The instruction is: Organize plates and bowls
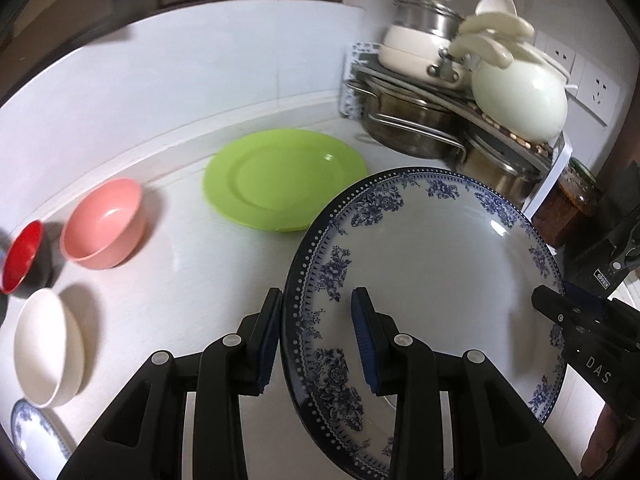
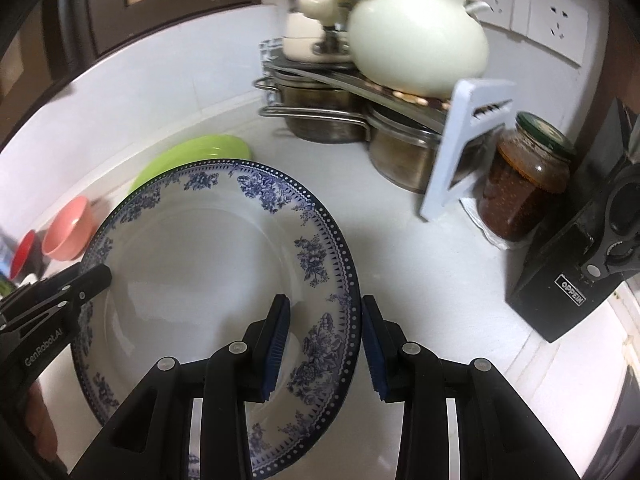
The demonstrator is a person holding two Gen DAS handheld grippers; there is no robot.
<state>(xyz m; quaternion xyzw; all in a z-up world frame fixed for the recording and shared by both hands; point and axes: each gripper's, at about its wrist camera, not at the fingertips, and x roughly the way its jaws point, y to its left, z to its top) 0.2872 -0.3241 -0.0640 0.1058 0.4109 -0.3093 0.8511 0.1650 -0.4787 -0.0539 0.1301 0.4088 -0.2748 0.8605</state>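
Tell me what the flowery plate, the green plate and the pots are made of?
Blue-and-white plate: likely glazed ceramic, glossy with a printed flower rim. Green plate: probably plastic, flat even colour with a soft shine. Pots: metal, looks like stainless steel, silvery and reflective.

Both fisheye views are evenly lit from overhead. Bowls cast soft shadows on the white counter (image 1: 192, 280). Small glare spots sit on the blue-patterned plate (image 1: 440, 272) and green plate (image 1: 280, 176). Edges curve and darken; the far-corner pots look blurred.
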